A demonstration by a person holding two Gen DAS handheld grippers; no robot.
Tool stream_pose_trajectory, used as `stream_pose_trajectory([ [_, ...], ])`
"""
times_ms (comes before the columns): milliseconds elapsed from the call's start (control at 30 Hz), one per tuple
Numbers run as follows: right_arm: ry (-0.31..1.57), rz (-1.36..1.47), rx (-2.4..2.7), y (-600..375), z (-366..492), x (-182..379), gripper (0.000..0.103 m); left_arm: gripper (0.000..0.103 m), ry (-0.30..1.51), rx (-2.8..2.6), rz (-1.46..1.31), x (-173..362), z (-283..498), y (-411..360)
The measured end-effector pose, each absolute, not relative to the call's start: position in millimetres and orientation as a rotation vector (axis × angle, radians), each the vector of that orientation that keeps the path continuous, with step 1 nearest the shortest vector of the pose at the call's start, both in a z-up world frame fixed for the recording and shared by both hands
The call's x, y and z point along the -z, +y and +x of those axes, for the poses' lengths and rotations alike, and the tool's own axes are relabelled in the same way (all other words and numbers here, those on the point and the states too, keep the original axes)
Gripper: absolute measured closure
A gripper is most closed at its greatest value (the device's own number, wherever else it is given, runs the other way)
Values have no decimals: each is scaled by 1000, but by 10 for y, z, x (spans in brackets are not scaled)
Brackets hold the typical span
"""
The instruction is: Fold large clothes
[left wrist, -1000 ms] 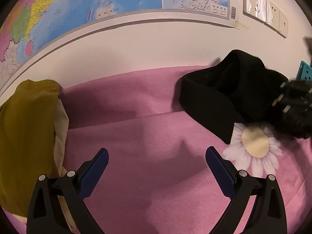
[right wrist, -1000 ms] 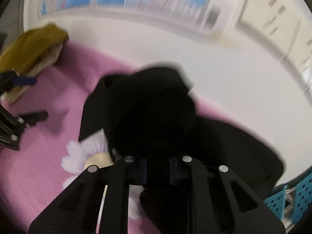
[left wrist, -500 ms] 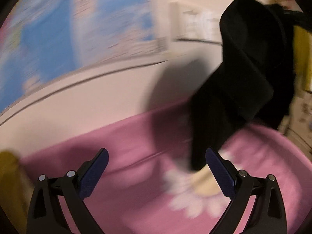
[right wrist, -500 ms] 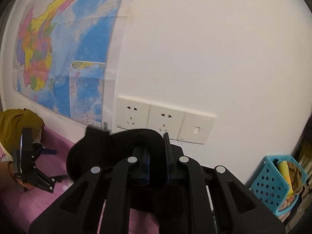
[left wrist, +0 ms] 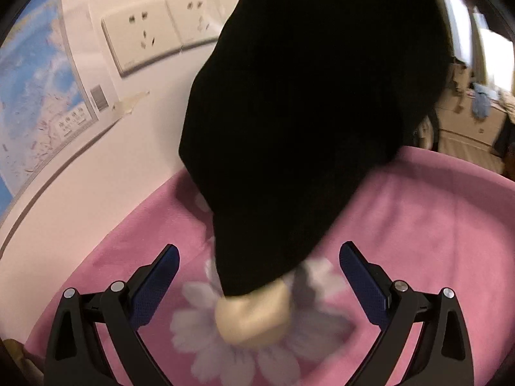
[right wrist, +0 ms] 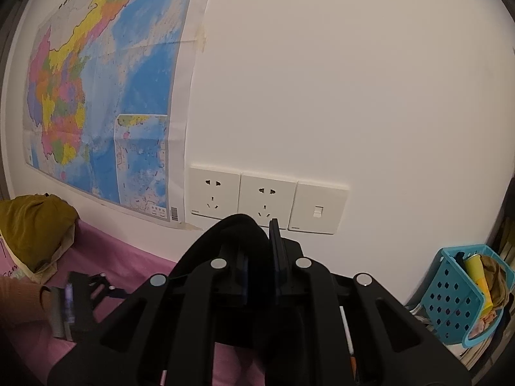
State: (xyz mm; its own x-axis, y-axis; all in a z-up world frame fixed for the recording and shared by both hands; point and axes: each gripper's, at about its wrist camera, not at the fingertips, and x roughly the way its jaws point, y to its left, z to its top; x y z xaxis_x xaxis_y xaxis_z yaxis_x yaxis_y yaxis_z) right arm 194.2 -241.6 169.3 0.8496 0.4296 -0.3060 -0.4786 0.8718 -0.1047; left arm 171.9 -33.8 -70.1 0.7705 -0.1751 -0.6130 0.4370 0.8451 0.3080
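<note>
The right gripper [right wrist: 260, 251] pinches the black fabric garment [left wrist: 309, 112], which hangs above the pink flower-patterned bedsheet [left wrist: 434, 225]. Below the garment, the left gripper's [left wrist: 259, 273] fingers are spread, holding nothing.

One black garment [left wrist: 305, 112], two tools [left wrist: 259, 276] [right wrist: 260, 247], two sockets [right wrist: 215, 197], one switch [right wrist: 318, 208], one map [right wrist: 106, 96], one basket [right wrist: 457, 296].
</note>
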Motion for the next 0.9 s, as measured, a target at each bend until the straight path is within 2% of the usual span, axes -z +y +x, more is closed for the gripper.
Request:
stream_pose_trajectory([
  [33, 278, -178, -475, -2446, 1943, -1695, 92, 14, 622, 313, 461, 742, 1811, -388],
  [67, 276, -177, -465, -2477, 1945, -1697, 92, 47, 677, 278, 449, 787, 1989, -396],
  [100, 276, -172, -454, -2519, 1955, -1706, 92, 87, 731, 258, 419, 819, 2136, -389],
  [133, 276, -168, -437, -2590, 1970, -1724, 92, 96, 795, 244, 345, 842, 2295, -333],
  [300, 252, -175, -328, -2879, 2032, -1895, 95, 97, 669, 126, 184, 298, 2571, -220],
  [467, 121, -190, -201, -3193, 1889, -2493, 95, 97, 470, 175, 58, -807, 2643, -306],
  [600, 1, -191, -132, -3418, 1602, -3030, 95, 97, 347, 175, 139, -1347, 2588, -725],
  [700, -70, -180, -80, -3581, 1321, -3373, 95, 97, 207, 173, 125, -1803, 2268, -935],
  [900, -182, -170, -104, -3737, 492, -3700, 95, 97, -16, 116, 57, -2500, 1254, -830],
])
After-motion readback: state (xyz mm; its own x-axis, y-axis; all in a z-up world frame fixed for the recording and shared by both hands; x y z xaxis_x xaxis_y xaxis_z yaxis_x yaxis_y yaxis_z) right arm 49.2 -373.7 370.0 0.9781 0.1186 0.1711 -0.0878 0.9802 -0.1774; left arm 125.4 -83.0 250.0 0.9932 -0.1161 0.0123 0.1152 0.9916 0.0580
